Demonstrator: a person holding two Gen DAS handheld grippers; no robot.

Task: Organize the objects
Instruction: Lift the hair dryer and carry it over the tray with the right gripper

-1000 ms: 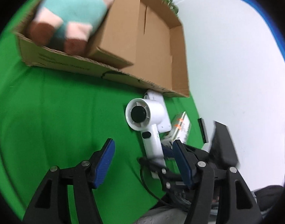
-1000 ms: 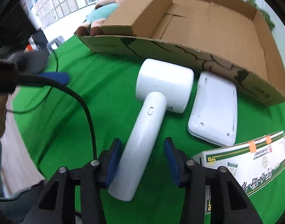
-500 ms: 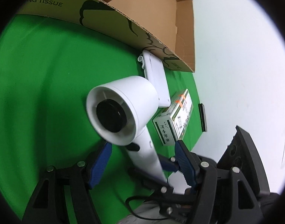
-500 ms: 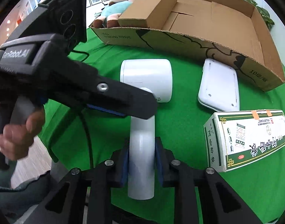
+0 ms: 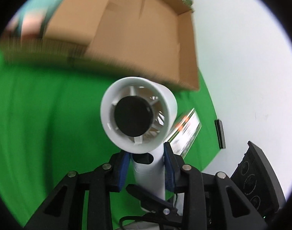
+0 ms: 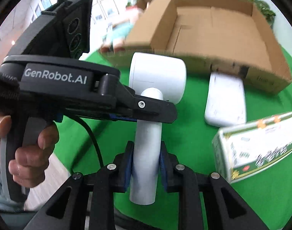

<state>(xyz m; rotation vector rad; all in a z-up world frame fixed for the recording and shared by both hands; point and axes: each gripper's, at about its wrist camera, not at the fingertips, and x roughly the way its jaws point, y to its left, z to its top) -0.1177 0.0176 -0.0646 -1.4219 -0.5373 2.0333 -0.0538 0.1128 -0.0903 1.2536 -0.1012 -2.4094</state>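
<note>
A white hair dryer (image 5: 139, 113) is held off the green table by both grippers. My left gripper (image 5: 146, 164) is shut on its handle just below the barrel, whose open end faces that camera. My right gripper (image 6: 145, 164) is shut on the lower handle; the dryer (image 6: 157, 76) points toward the open cardboard box (image 6: 213, 32). The left gripper's body (image 6: 69, 88) crosses the right wrist view and grips the handle above my right fingers.
The cardboard box (image 5: 136, 28) holds a plush pig (image 6: 124, 26) at its left end. A white flat device (image 6: 225, 101) lies in front of the box. A green-and-white carton (image 6: 258, 143) lies to the right. The table's green cloth (image 5: 40, 124) ends at a white wall.
My left gripper has closed on the dryer's handle, which my right gripper had gripped. The dryer has been lifted and now sits higher against the box.
</note>
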